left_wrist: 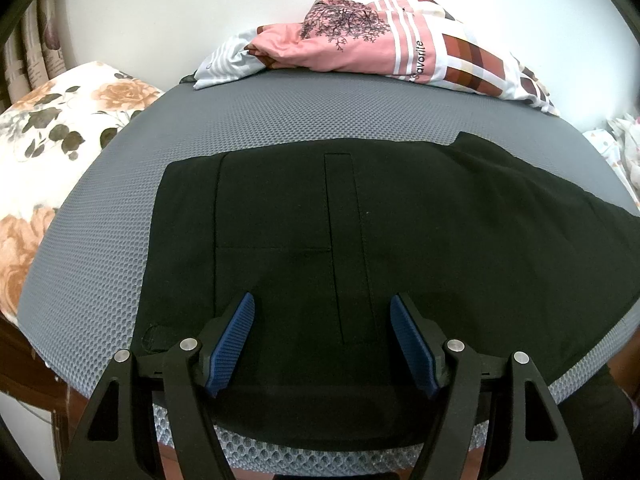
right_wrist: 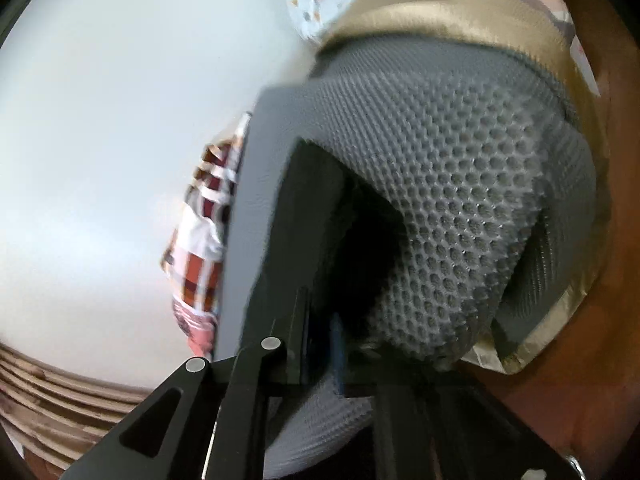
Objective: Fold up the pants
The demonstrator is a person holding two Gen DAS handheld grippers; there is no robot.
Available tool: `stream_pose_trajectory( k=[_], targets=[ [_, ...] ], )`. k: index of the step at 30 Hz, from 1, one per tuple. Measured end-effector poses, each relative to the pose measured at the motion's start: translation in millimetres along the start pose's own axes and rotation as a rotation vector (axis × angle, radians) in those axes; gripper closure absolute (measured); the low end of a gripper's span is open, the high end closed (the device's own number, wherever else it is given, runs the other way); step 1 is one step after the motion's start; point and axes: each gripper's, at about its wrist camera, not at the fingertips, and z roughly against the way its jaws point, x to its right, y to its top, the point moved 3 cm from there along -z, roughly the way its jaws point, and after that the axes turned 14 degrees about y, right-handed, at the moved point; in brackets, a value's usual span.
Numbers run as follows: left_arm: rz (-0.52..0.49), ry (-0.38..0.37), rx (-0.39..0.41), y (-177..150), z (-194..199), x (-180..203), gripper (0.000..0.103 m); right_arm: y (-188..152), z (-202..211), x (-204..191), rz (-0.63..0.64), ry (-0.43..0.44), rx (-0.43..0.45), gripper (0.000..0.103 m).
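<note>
Okay, left gripper spread, hovering over the pants waist. Right gripper nearly pressed together, blurred; can't tell what it pinches. Grab both layers evenly ahead of the pads.

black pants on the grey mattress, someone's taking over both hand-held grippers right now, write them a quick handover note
Left hand-held gripper: open, empty, hovering over the waist end of the black fabric pants.
Right hand-held gripper: rolled sideways at the mattress edge; view blurred, jaws close together, dark fabric beside them, grip cannot be confirmed.
Things: pants lie flat on the grey honeycomb-mesh mattress, legs running off to the right. Pink and plaid bedding is bunched at the far edge, floral pillow at left.
Done: pants laid out, apparently leg over leg.
Left: fold them across their length.
</note>
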Motion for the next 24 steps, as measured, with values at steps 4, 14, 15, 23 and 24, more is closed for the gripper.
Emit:
stream_pose_trajectory(
  k=[4,14,15,23,24],
  targets=[
    [-0.002,0.000,0.001,-0.6,-0.4,-1.3,0.031,12.5,23.1,-7.1,0.039,-0.038,0.086,0.068],
    [-0.027,-0.006,0.002,0.3,0.5,6.9,0.017,13.7,-7.5,-11.0,0.098,-0.115,0.009,0.062],
    [-0.024,-0.009,0.003,-0.3,0.3,5.8,0.017,10.9,-10.9,-11.0,0.097,-0.104,-0.010,0.062],
    [-0.013,-0.030,0.005,-0.3,0.8,7.4,0.015,-17.4,-38.1,-15.4,0.088,-0.006,-0.119,0.065],
    [-0.014,-0.030,0.005,-1.4,0.9,6.0,0.015,-15.2,-35.6,-14.0,0.070,0.007,-0.098,0.066]
  ],
)
